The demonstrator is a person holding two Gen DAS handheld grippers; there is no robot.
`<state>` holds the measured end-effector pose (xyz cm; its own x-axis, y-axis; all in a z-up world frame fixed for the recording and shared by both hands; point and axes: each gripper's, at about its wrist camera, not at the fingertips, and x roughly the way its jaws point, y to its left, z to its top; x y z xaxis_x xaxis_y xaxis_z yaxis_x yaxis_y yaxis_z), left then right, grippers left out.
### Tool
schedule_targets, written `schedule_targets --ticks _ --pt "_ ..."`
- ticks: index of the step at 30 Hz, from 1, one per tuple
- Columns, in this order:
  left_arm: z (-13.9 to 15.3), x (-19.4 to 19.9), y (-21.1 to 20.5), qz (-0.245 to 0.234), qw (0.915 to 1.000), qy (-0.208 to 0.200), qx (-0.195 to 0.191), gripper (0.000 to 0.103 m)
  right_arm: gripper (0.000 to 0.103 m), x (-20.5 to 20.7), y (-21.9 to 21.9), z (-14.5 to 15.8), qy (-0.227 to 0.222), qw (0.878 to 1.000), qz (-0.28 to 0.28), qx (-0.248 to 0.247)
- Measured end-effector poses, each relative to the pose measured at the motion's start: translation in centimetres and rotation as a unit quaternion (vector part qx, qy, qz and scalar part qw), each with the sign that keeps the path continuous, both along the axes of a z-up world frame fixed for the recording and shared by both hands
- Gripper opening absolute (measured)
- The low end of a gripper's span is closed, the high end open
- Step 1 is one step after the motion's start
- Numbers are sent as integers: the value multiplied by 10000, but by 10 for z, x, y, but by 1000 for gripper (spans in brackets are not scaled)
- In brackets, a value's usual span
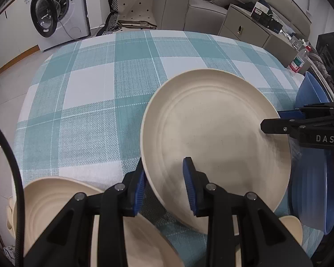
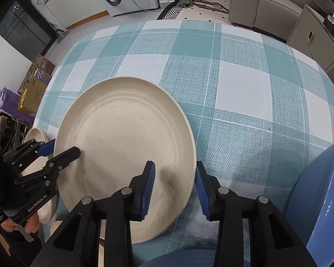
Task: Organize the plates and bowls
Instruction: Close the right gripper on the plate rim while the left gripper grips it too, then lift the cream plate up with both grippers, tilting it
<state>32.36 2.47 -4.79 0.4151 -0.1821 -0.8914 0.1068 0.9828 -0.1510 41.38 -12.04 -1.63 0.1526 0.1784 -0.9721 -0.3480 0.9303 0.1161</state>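
So I've got both grippers on the same big cream plate [image 1: 213, 138] right now. My left gripper [image 1: 165, 187] straddles its near-left rim, one blue pad [image 1: 190, 185] over the plate's face and the other [image 1: 140, 191] outside the edge; there's a visible gap to the rim, so the jaws sit apart rather than clenched on it. My right gripper [image 2: 174, 191] does the same on the opposite side of the plate [image 2: 124, 153]: one pad [image 2: 148, 190] above the inside, the other [image 2: 202, 194] out past the rim over the cloth, also spread wide, not pinching.

From the left wrist view the plate looks tilted, its far edge raised over the checked teal-and-white tablecloth [image 1: 95, 102] on the bench. Whether the low edge touches the cloth I can't tell.

More cream dishes sit close under my left gripper: a ridged bowl [image 1: 49, 195] at lower left and another plate [image 1: 144, 242] just beside it, partly hidden by the gripper body. A blue bowl [image 2: 322, 195] is off on my right side, near the bench edge.

Background stuff: a washing machine [image 1: 55, 11] with its door open, and a grey sofa [image 1: 211, 2] behind the bench.
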Motion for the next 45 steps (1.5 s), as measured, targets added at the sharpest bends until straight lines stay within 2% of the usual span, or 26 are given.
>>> schedule_targets --ticks 4,8,25,45 --pt "0 -2 -2 10 9999 -39 131 24 22 0 -3 -3 -44 9999 43 -95" --pt "0 -2 3 125 9999 -58 29 20 18 -1 -5 -1 -159 9998 40 -124" --pt "7 -6 6 293 9994 -162 -43 20 18 -7 -9 13 -454 9990 -52 -25" --pt "46 -29 8 401 9975 -588 -55 20 18 -31 -10 60 -929 9953 -60 254"
